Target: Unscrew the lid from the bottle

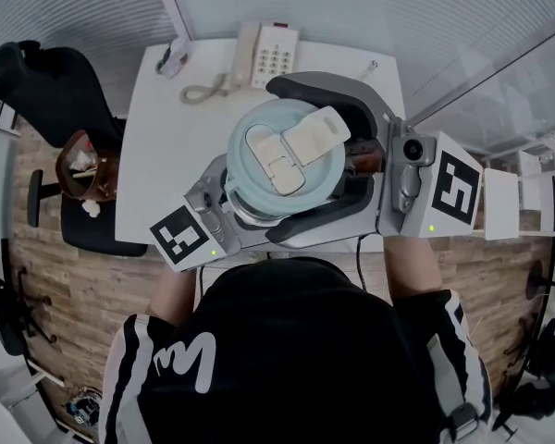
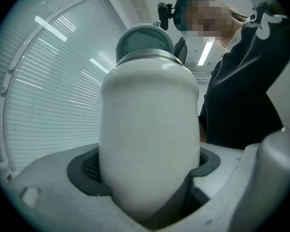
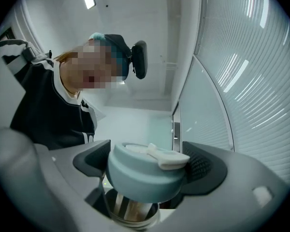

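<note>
left tongs (image 2: 147, 170) on bottle (image 2: 147, 110); right tongs (image 3: 149, 164) clasp lid (image 3: 135, 179) (teal)

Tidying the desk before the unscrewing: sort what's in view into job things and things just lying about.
Job in hand:
bottle, clamped in left gripper
lid, clamped in right gripper

Lying about:
telephone
office chair
</note>
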{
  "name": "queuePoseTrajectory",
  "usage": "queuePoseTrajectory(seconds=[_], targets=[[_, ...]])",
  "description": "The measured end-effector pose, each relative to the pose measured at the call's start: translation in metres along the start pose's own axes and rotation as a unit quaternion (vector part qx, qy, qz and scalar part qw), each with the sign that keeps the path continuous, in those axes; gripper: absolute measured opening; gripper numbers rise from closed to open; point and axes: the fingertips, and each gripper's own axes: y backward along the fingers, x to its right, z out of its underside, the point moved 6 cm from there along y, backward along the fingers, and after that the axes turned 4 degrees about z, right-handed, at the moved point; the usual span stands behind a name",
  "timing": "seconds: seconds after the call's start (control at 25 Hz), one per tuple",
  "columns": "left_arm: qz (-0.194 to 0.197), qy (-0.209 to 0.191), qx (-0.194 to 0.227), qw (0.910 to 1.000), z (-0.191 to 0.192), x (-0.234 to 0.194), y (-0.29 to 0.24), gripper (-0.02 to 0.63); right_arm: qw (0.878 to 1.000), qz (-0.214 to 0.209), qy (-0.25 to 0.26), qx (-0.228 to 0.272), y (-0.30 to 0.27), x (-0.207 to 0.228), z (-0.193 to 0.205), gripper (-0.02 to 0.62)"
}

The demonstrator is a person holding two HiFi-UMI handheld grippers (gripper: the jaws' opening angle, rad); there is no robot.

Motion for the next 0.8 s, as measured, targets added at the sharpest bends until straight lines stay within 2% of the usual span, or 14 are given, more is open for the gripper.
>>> queuePoseTrajectory(seconds=[0.44,0.8], targets=[[-0.006,0.001,0.010,0.9999,0.000,0.002,0.006,0.468,1.000,0.015,0.010,-0.002,0.000,-0.001,0.002,0.463],[-0.004,-0.006,0.013,0.9999,-0.019,-0.003,-0.009,0.468,0.999,0.008,0.024,-0.042,0.003,0.000,0.009,0.463]])
